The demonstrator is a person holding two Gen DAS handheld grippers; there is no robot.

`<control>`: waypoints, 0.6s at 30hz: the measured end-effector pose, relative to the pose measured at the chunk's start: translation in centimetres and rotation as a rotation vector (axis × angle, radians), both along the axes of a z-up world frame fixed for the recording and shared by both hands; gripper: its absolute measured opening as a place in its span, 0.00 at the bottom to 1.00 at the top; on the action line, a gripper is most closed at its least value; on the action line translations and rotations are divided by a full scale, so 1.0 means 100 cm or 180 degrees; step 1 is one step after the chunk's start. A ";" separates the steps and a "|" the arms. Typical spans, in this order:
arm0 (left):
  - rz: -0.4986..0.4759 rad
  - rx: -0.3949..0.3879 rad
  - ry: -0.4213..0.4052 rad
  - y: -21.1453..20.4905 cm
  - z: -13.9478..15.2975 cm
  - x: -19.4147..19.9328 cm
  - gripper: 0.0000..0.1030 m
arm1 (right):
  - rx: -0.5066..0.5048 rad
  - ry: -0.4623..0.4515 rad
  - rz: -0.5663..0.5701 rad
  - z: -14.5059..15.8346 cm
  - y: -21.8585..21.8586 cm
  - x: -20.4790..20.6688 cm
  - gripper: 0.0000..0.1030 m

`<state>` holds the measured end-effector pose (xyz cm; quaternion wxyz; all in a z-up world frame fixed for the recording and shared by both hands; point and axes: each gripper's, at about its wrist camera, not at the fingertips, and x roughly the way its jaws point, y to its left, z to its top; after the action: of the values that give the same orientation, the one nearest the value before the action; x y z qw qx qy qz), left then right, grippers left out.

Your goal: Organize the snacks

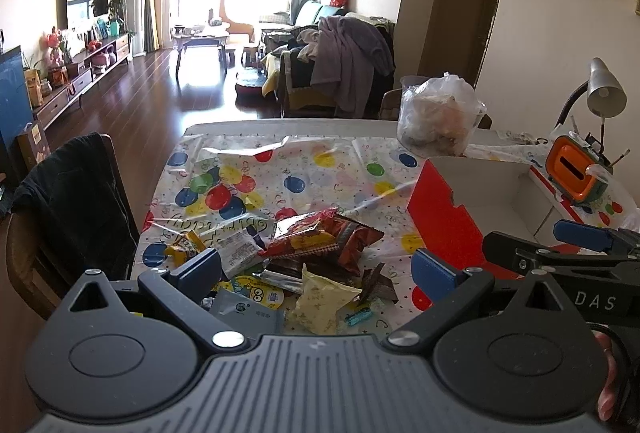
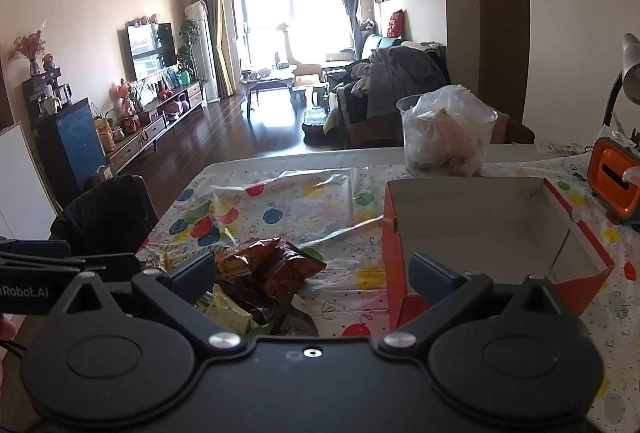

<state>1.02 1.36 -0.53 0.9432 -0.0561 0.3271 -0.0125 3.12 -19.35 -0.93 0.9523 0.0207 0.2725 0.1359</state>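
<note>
A pile of snack packets lies on the balloon-print tablecloth (image 1: 320, 169): red-brown chip bags (image 1: 320, 237), a pale yellow packet (image 1: 320, 299), a white packet (image 1: 238, 251) and a small yellow one (image 1: 185, 245). The red bags (image 2: 272, 261) also show in the right wrist view. An empty red cardboard box (image 1: 444, 217) with a white inside stands to the right of the pile (image 2: 480, 229). My left gripper (image 1: 316, 265) is open just above the pile, holding nothing. My right gripper (image 2: 312, 273) is open between the pile and the box, holding nothing.
A clear tub lined with a plastic bag (image 1: 440, 121) stands behind the box. An orange and green container (image 1: 576, 173) and a desk lamp (image 1: 604, 89) are at the right. A chair draped with dark cloth (image 1: 72, 209) is at the table's left side.
</note>
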 end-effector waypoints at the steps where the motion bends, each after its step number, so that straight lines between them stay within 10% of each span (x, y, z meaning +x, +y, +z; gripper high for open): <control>1: 0.0002 -0.0017 0.0023 0.003 -0.002 0.004 0.99 | -0.0011 0.0010 0.0008 -0.001 0.002 0.003 1.00; 18: 0.0139 0.0027 0.0736 0.053 -0.073 0.033 0.98 | -0.0355 0.0521 0.0763 -0.058 0.038 0.042 0.92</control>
<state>4.37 6.61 -7.81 0.8995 -0.0603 0.4325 0.0159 7.29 -15.57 -6.70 0.9035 -0.0539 0.3568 0.2311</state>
